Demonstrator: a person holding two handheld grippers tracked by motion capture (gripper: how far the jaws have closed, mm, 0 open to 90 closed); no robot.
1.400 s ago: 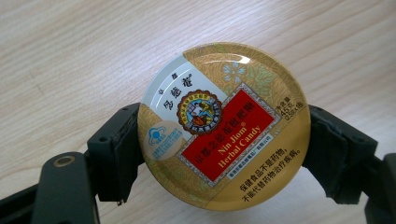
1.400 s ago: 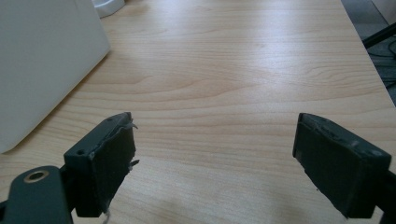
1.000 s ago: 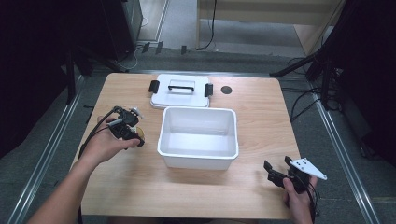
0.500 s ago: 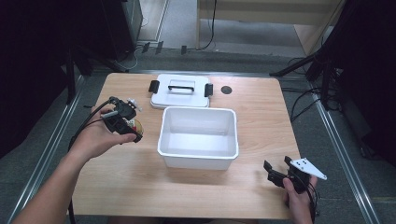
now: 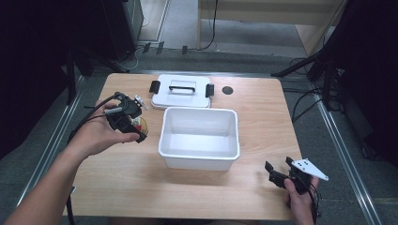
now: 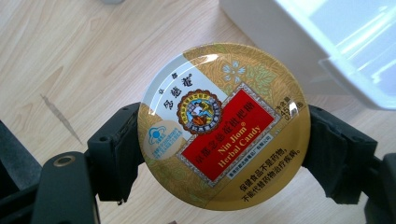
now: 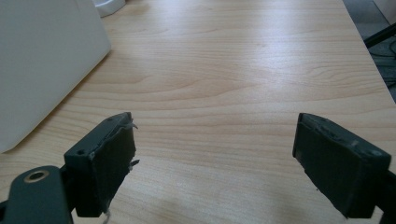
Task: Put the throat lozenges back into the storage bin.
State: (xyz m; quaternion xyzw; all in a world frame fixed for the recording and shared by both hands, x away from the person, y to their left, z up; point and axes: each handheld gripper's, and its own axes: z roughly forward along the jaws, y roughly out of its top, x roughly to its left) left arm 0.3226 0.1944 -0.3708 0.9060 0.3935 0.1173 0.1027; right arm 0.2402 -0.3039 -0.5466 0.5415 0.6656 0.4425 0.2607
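The left tool [image 6: 223, 158] is clamped on a round gold candy tin [image 6: 223, 125], held above the wooden surface [image 5: 263, 122] just left of the white bin [image 5: 199, 137]. Behind the bin lies its lid [image 5: 181, 91]. The right tool [image 7: 215, 163] rests near the surface's front right corner, jaws apart and empty.

A wooden table [image 5: 263, 117] stands on grey floor [image 5: 187, 23].
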